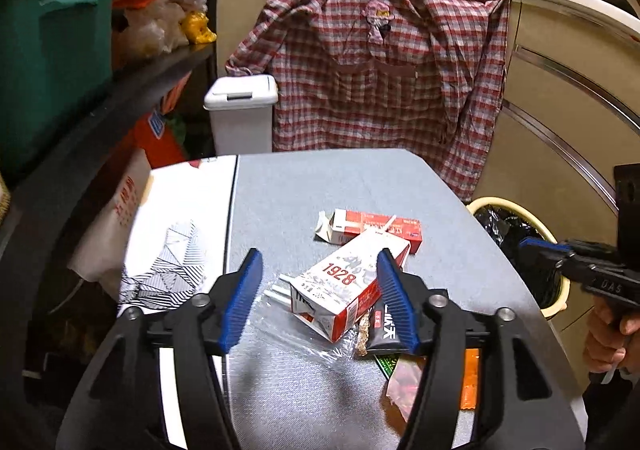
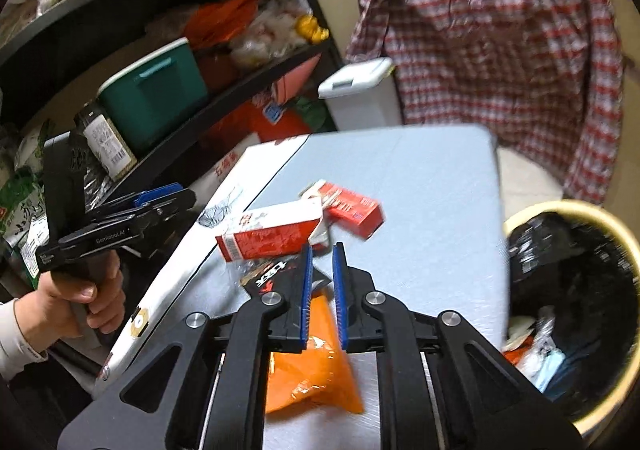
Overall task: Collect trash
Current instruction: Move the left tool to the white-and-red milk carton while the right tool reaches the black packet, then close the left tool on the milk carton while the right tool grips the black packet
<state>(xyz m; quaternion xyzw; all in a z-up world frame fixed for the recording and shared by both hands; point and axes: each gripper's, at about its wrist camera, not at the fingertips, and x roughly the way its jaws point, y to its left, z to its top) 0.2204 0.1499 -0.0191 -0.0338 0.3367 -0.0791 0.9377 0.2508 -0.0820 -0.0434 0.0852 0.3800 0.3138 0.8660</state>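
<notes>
The open left hand-held gripper (image 1: pixel 320 292) lines up on a milk carton (image 1: pixel 344 286) lying on the desk (image 1: pixel 288 185); the right hand-held gripper (image 2: pixel 321 290), nearly closed and empty, hovers near the bin (image 2: pixel 600 226). Closing on the carton comes next.

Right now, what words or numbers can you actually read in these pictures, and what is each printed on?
"1928": red and white carton on the grey table.
"GenRobot.AI": black left gripper, seen from the right wrist.
"DAS": black right gripper, partly cut off.
Red characters on the white bag, text on the black wrapper and jar label: unreadable.

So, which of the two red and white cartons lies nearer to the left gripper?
The carton marked 1928, between the open left gripper fingers. The flatter red carton lies behind it.
</notes>
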